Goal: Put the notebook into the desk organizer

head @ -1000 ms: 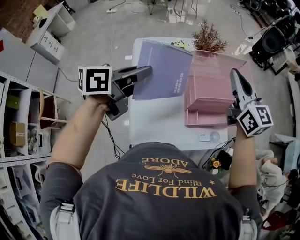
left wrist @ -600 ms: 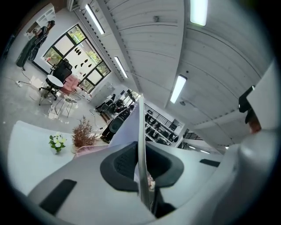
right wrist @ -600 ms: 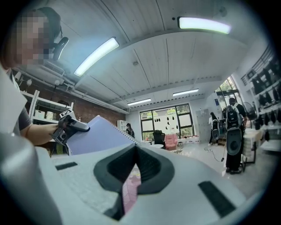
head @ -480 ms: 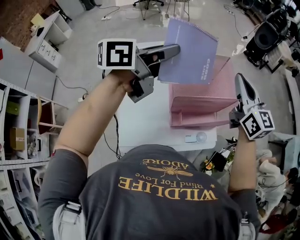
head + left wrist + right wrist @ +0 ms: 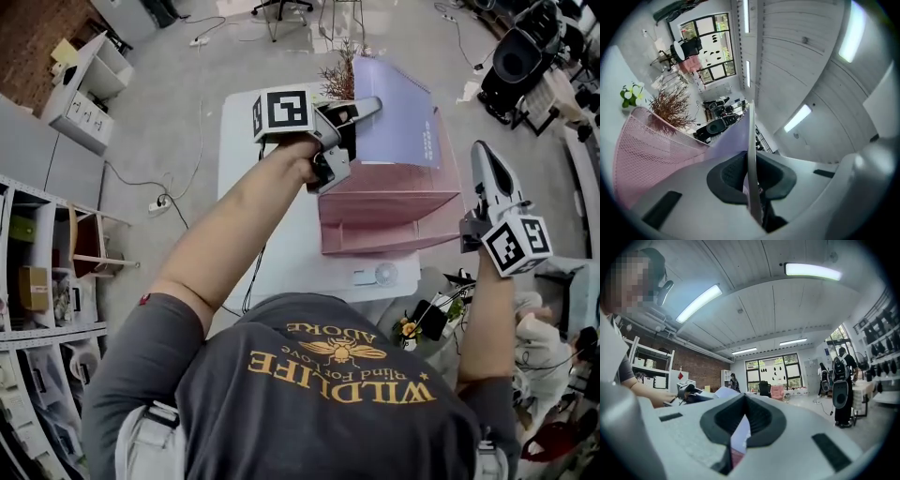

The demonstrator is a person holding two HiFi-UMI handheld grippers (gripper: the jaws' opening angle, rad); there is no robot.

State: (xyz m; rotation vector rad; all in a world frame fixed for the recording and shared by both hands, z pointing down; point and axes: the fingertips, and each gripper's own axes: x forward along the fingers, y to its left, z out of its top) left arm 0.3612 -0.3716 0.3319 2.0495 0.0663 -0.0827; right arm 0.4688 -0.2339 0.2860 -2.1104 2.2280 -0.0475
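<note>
Lifted from low over the table's left half a second ago, the lilac spiral-bound notebook [image 5: 401, 111] now stands nearly upright above the far side of the pink mesh desk organizer [image 5: 375, 202], with its spiral edge uppermost and tilted toward the right. Its lower edge meets the organizer's far wall in the head view, and whether it has already entered a compartment cannot be told. The left tool [image 5: 367, 106] has travelled up and toward the table's far edge with it, and its jaws are narrow, clamped on the notebook's left edge. In the left gripper view the thin cover runs straight between the dark pads [image 5: 727, 176], which press it from both sides. The organizer sits on the right half of the white table [image 5: 291, 253], its open tiers facing the near edge. A dried reddish-brown plant [image 5: 336, 77] stands at the far edge, just beside the notebook and partly behind the left tool. The right tool [image 5: 482, 157] has barely shifted; it hovers off the table's right edge, apart from the organizer, its jaws together with nothing between its pads [image 5: 761, 420].
</note>
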